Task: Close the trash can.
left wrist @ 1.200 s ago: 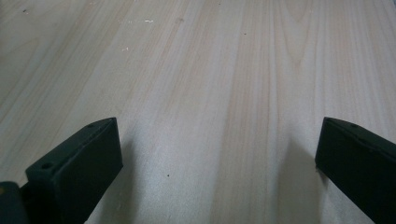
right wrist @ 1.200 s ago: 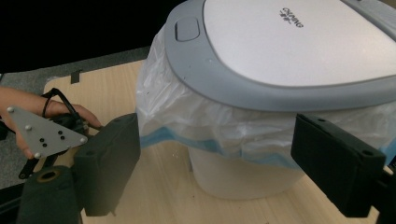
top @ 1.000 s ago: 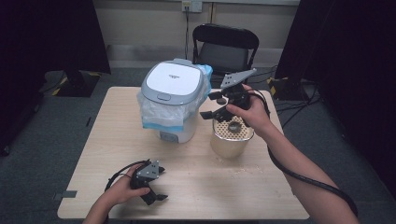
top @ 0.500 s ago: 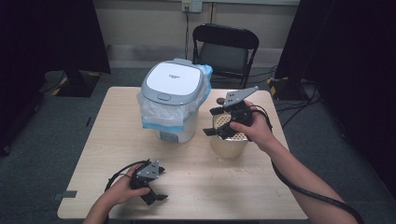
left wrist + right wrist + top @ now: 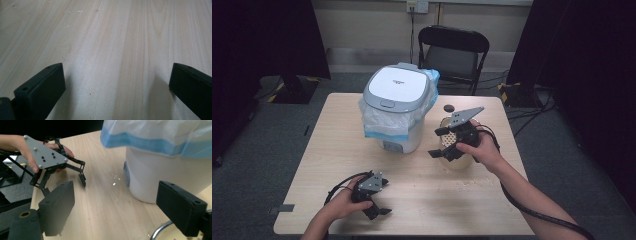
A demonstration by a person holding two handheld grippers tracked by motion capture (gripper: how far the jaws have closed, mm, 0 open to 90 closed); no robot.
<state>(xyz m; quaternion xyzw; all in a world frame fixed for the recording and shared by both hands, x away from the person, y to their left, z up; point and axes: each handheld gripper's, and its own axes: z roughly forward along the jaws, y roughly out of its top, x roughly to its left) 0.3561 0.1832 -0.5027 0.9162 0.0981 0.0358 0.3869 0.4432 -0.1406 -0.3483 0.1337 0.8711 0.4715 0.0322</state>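
Observation:
A white bin (image 5: 404,140) with a grey-rimmed lid (image 5: 397,90) and a blue-edged plastic liner (image 5: 155,137) stands at the table's middle back. To its right sits a metal bowl (image 5: 460,163) with something pale inside; its rim (image 5: 160,232) shows under my right gripper's jaws. My right gripper (image 5: 438,142) hovers just over the bowl, pointing left towards the bin, open and holding nothing (image 5: 115,205). My left gripper (image 5: 384,198) rests low near the table's front left, open over bare wood (image 5: 116,82). It also appears in the right gripper view, held in a hand (image 5: 65,187).
A small black round object (image 5: 448,108) lies on the table behind the bowl. Pale crumbs (image 5: 115,178) are scattered on the wood near the bin's base. A black chair (image 5: 454,50) stands beyond the far edge. The light wooden table (image 5: 322,150) has dark floor around it.
My right gripper has come down and nearer to the person, from above the bowl's far side to just over it. The left gripper has stayed put.

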